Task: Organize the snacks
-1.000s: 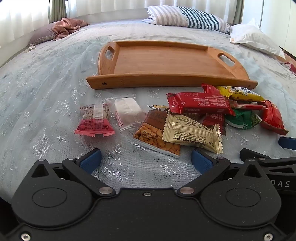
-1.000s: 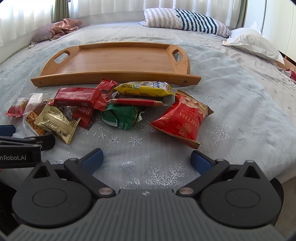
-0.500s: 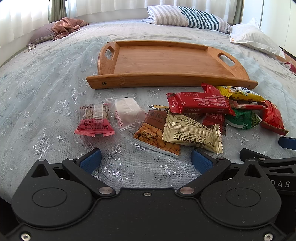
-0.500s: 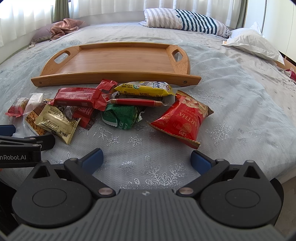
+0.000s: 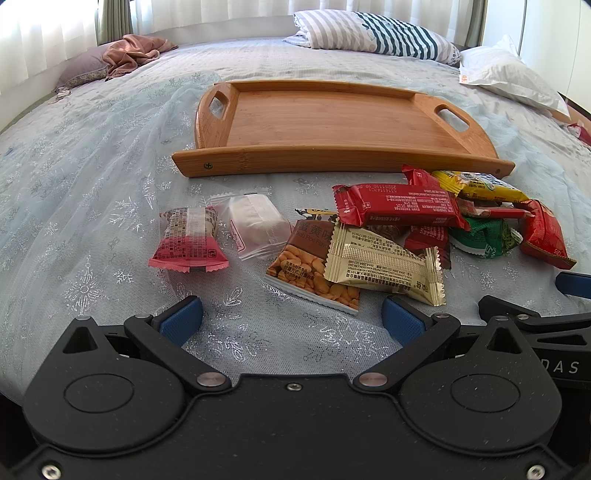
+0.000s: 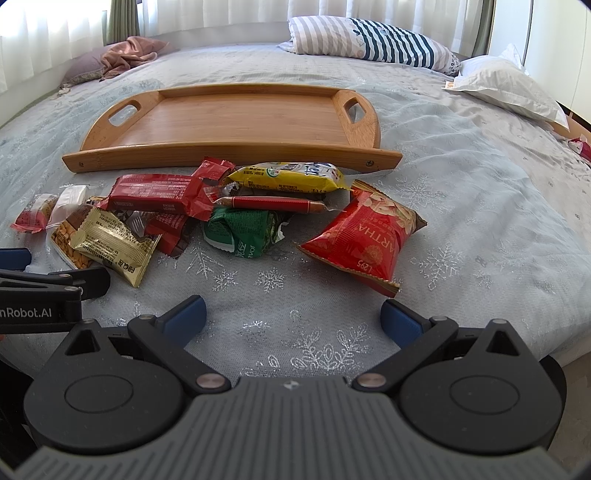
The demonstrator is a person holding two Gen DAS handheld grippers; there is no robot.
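Observation:
A wooden tray (image 5: 332,122) (image 6: 236,118) lies on the bed with nothing on it. Several snack packets lie in front of it: a pink packet (image 5: 188,240), a clear white packet (image 5: 258,225), a peanut packet (image 5: 306,266), a gold packet (image 5: 384,266) (image 6: 110,243), a long red bar (image 5: 399,206) (image 6: 159,195), a green packet (image 6: 240,232), a yellow packet (image 6: 288,177) and a red bag (image 6: 362,236). My left gripper (image 5: 291,321) is open and empty, just short of the peanut packet. My right gripper (image 6: 291,317) is open and empty, short of the red bag.
The bed has a pale snowflake cover (image 5: 92,184). A striped pillow (image 5: 373,33) and a white pillow (image 5: 509,74) lie at the far side, pink cloth (image 5: 129,55) at the far left. The bed's edge falls away at the right (image 6: 546,354).

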